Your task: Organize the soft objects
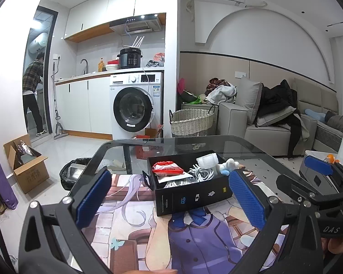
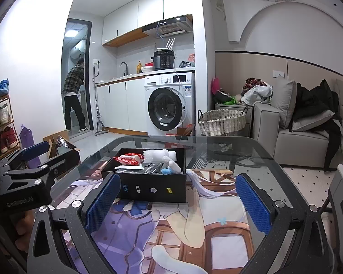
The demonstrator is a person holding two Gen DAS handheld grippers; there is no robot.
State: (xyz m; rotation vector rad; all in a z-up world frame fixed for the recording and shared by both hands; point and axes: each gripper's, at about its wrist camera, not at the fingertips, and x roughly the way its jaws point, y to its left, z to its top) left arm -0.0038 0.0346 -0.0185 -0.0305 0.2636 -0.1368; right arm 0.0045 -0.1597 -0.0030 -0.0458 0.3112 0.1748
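A black open box (image 1: 192, 196) (image 2: 148, 188) stands on the anime-print mat (image 1: 176, 237) (image 2: 162, 226) on the glass table (image 1: 130, 143) (image 2: 251, 146). Inside lie a red-and-white packet (image 1: 167, 167) (image 2: 128, 158), a white foam roll (image 1: 207, 159) (image 2: 157, 154), a coiled white cable (image 1: 200, 173) (image 2: 152, 168) and a white-and-blue plush toy (image 1: 227, 166) (image 2: 171, 165). My left gripper (image 1: 171, 199) is open and empty, just in front of the box. My right gripper (image 2: 178, 202) is open and empty, also in front of the box. Each gripper shows at the edge of the other's view.
A wicker basket (image 1: 191, 122) (image 2: 221, 121) stands on the floor beyond the table, beside a grey sofa (image 1: 274, 130) (image 2: 304, 141) piled with clothes. A washing machine (image 1: 135, 107) (image 2: 169, 105), a cardboard box (image 1: 27, 164), a black bin bag (image 1: 73, 173) and a person (image 1: 33, 96) are further off.
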